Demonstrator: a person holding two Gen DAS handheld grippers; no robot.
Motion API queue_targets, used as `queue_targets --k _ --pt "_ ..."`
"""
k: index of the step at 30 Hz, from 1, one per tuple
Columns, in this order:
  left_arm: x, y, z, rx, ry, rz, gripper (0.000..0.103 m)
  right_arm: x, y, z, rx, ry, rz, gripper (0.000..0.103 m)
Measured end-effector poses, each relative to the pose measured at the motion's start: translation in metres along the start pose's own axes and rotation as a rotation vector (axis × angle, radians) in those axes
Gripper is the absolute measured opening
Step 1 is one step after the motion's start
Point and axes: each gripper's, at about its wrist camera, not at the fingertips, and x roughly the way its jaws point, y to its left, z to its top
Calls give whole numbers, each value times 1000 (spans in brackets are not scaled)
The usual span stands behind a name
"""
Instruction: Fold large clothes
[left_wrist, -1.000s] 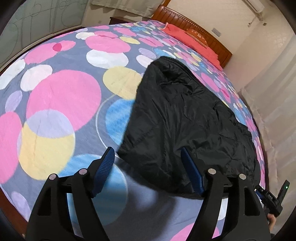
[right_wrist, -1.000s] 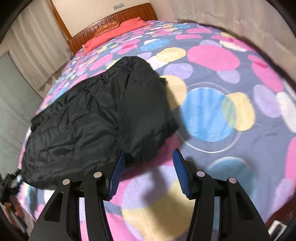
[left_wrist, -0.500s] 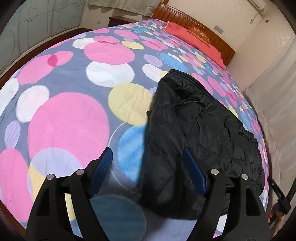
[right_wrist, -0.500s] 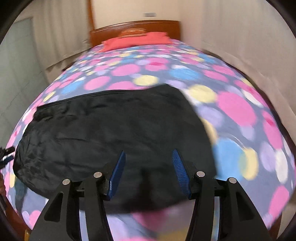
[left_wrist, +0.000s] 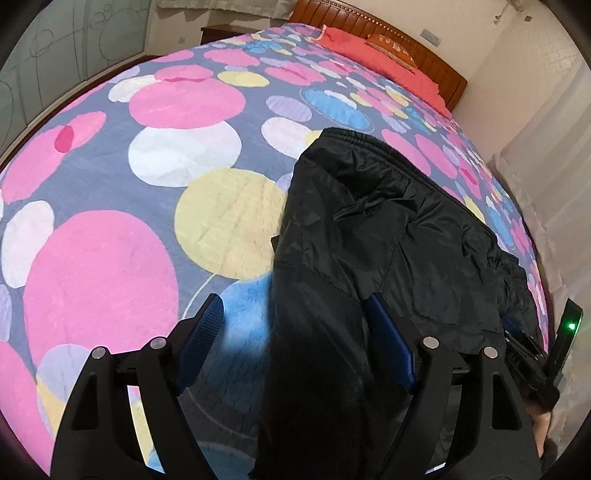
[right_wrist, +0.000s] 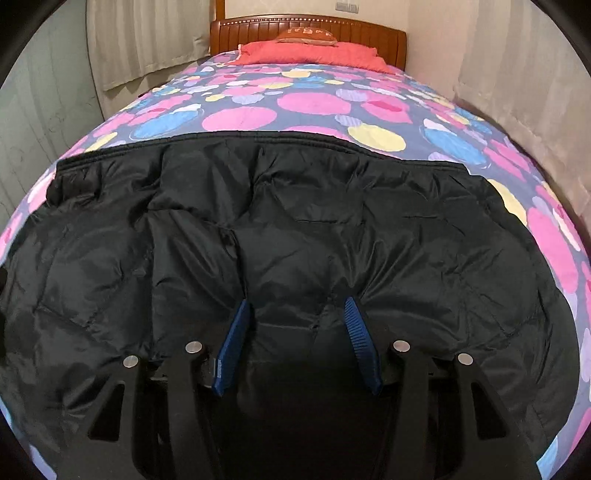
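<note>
Black puffer jacket (right_wrist: 295, 229) on the spotted bedspread (left_wrist: 147, 184), both grippers over its near edge.

Jacket lies spread across the foot end of the bed, elastic hem toward the wooden headboard (right_wrist: 306, 29) and red pillows (right_wrist: 314, 51); fabric wrinkled, quilted. Left gripper (left_wrist: 295, 314): jaws wide apart, nothing pinched; a dark fold of the jacket runs through the gap between its blue pads (left_wrist: 207, 325), closer to the right-hand pad, contact unclear. Left pad sits over bare bedspread, over a blue circle. Right gripper (right_wrist: 297, 306): jaws apart, blue fingertips (right_wrist: 240, 321) set over the jacket's near edge, cloth bunched between them but not clamped. In the left wrist view the other gripper's body with a green light (left_wrist: 570, 326) shows at far right.
</note>
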Motion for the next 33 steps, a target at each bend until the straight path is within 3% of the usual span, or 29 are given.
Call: queue_targets --k 8,13,20,23,26,31,33 --pt "22 -9 9 42 70 -84 84 1 1 -3 3 -15 0 54" --pt "54 -12 11 26 206 -205 85 1 5 -5 5 -19 -2 54" --pt "69 -16 12 65 198 -220 89 0 6 -5 7 -24 -1 54" --pt "70 -23 11 94 200 -217 73 1 5 -4 10 -30 -2 54" --pt "70 -23 11 68 227 -280 54 0 6 -5 11 -36 -4 54" --pt "76 -18 10 37 214 -310 57 0 6 -6 12 -36 -2 54" --pt "76 -18 9 22 213 -315 54 0 6 -6 12 -37 -4 54"
